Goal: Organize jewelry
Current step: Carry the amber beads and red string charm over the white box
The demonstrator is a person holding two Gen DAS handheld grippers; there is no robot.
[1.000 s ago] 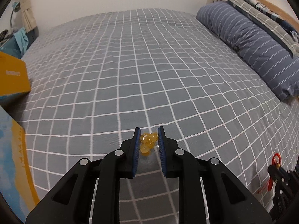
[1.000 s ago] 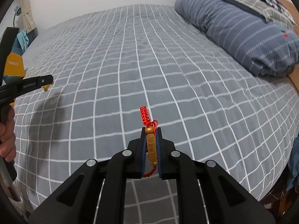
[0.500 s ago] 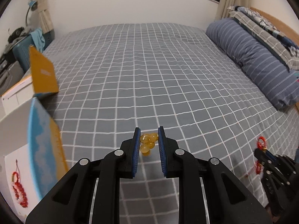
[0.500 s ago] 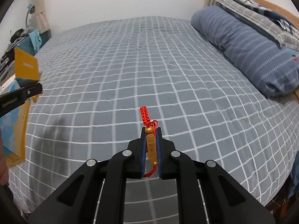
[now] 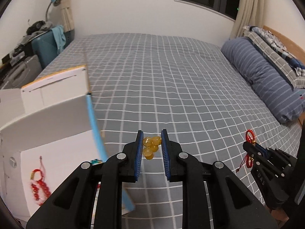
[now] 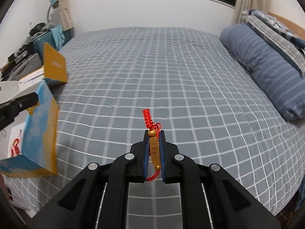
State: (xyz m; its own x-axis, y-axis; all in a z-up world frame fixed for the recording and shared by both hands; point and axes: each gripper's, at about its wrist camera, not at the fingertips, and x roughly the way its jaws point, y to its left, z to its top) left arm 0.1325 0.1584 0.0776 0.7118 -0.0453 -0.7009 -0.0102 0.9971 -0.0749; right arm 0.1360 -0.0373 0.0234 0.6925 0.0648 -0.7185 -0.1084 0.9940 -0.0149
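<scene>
Both grippers are clamped on jewelry and have lifted and swung toward the box since a second ago. Then, the left wrist view held only bedspread and a sliver of box; now the room's wall, window and curtains show, and the box's white inside fills the left of that view.

Left gripper (image 5: 152, 135) pinches a cluster of amber beads (image 5: 150, 145) between its blue pads. Right gripper (image 6: 154, 133) grips a red cord charm (image 6: 154, 148) with a gold inscribed bar, the knotted cord end sticking up past the tips.

Bed (image 5: 171, 87), with its grey grid cover, spreads under both. A striped pillow (image 5: 263, 78) lies along its right edge. At the left edge stands the open box (image 5: 57, 103), blue and orange outside, its wall rising between the left gripper and the floor inside. A red bead bracelet (image 5: 39, 187) lies inside on the white floor. Beyond the box sit a teal case (image 5: 45, 47) and a small lamp (image 5: 54, 0).
</scene>
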